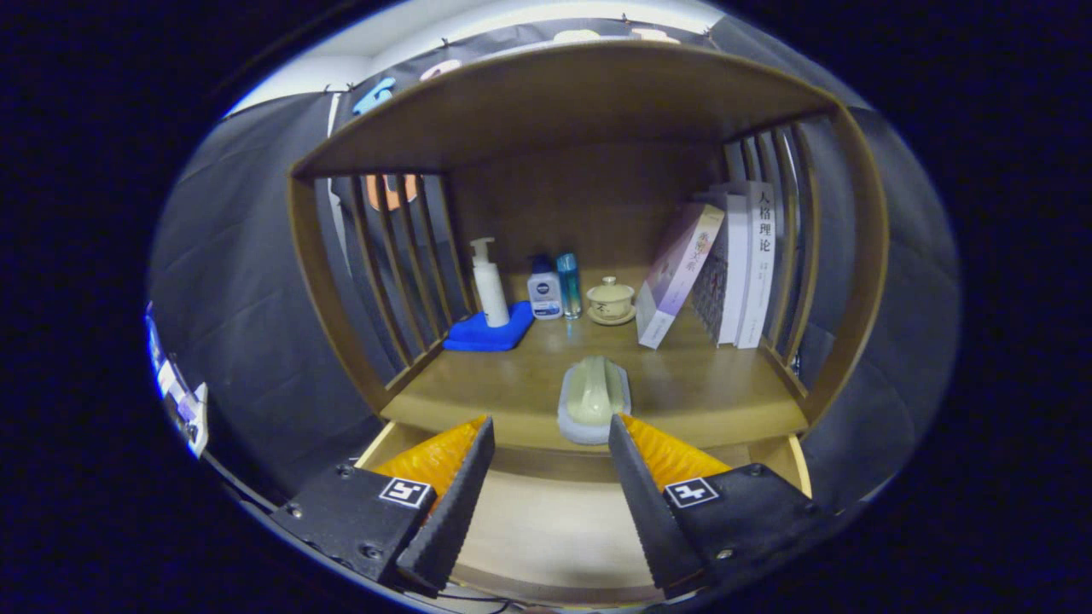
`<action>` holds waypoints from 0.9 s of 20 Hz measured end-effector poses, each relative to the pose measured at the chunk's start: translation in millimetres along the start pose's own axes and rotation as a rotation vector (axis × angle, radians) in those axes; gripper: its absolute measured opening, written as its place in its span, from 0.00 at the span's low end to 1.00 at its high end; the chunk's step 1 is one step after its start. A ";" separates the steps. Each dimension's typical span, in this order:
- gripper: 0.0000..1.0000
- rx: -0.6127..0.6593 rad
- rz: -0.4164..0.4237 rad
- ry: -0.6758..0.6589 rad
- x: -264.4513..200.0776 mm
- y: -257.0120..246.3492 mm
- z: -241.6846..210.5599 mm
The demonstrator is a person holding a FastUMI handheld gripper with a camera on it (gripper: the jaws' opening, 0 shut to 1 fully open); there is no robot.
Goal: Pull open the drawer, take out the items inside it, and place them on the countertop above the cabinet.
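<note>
My gripper [551, 431] is open, its fingers spread wide above the pulled-out drawer [546, 529], whose pale wooden floor shows bare between them. Just ahead of the fingertips, a pale green brush with a light grey base [594, 399] lies on the front edge of the wooden countertop [708, 392]. Nothing is between the fingers.
At the back of the countertop stand a white pump bottle [489, 283] on a blue cloth [482, 335], a small white bottle with a blue cap [543, 290], a slim teal bottle [569, 284] and a lidded cup [611, 300]. Books [725, 264] lean at the right. Slatted walls close both sides.
</note>
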State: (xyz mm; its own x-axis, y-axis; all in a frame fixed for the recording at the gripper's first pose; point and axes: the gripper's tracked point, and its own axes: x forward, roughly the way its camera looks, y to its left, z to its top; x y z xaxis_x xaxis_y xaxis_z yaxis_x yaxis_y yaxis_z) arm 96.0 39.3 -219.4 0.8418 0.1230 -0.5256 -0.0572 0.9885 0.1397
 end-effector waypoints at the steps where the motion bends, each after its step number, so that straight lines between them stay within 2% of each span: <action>1: 0.86 -0.007 -0.004 -0.016 -9.5 1.8 -6.2; 9: 0.87 -0.083 -0.052 -0.070 -57.5 10.2 -79.0; 16: 0.87 -0.019 -0.060 -0.064 -87.0 21.9 -146.0; 18: 0.87 -0.037 -0.065 -0.018 -84.7 17.8 -169.3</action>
State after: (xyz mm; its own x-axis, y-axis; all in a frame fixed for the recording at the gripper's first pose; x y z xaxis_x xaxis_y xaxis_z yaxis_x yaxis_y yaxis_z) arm -67.2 61.2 -314.4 0.8540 0.0573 -0.5171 -0.0220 0.9970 0.0742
